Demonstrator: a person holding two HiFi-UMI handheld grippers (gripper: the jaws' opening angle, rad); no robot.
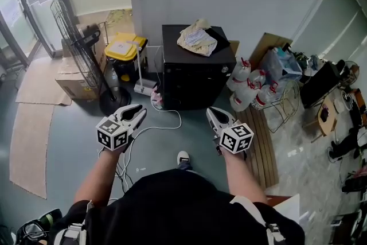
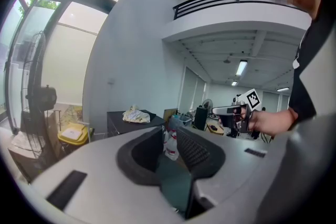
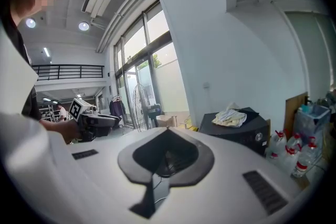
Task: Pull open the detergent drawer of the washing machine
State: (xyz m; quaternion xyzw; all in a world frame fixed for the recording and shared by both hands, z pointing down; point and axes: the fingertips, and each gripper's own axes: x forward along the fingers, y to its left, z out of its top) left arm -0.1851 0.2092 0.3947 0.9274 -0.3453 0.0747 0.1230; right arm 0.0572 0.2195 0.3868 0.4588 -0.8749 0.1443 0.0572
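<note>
The washing machine (image 1: 195, 74) is a black, box-shaped unit standing upright on the floor with its back near the white wall and its dark front panel facing the tongs. It lies ahead of both tongs and well apart from them, roughly centred between the left gripper (image 1: 139, 111) and the right gripper (image 1: 211, 113), touching neither. In the right gripper view a small round knob (image 3: 258, 137) shows at the upper right of the front; the detergent drawer cannot be told apart on the dark panel, which reads as one flush face
</note>
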